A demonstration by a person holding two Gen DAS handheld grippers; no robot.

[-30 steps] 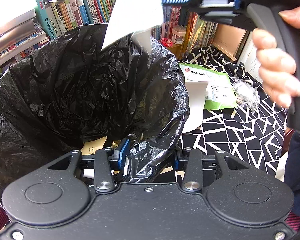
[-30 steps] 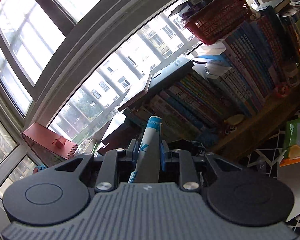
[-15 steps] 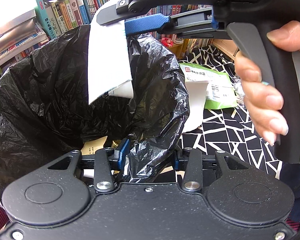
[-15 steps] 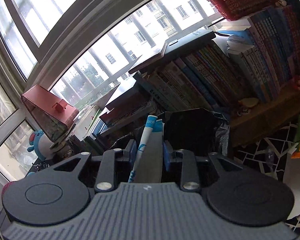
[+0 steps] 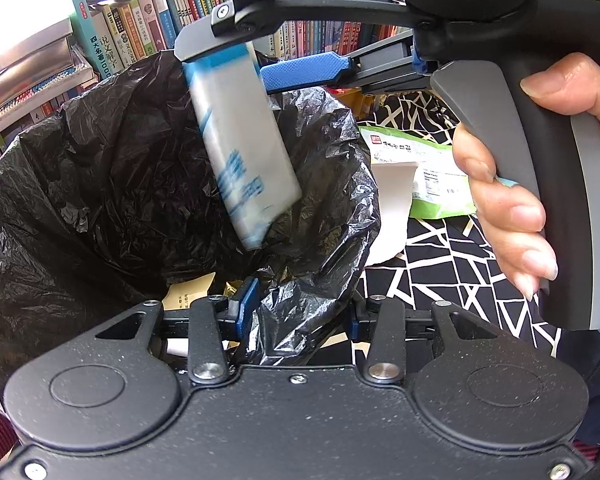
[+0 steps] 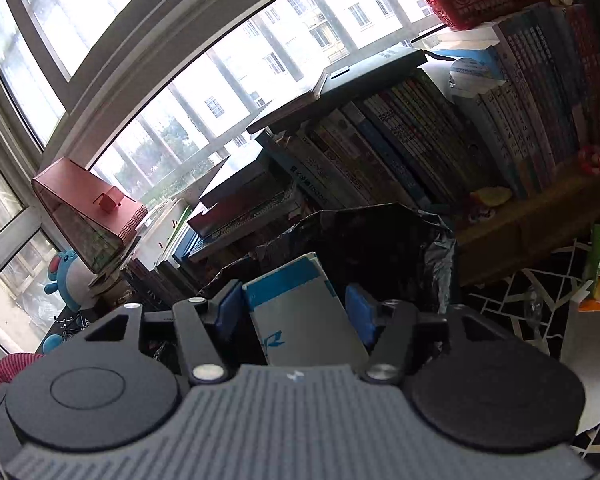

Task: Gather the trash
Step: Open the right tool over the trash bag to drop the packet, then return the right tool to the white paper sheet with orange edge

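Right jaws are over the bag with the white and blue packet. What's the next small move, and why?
Probably keep the right gripper over the black trash bag until the white and blue packet drops clear. Its jaws are opening, the pads stand off it, and it hangs blurred over the mouth that the left gripper pinches open.

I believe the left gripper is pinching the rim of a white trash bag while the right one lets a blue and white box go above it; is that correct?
Not quite: the trash bag is black, not white, as the left wrist view shows. The left gripper does pinch its rim, and the right gripper, its fingers opening, lets the blue and white box go above the bag.
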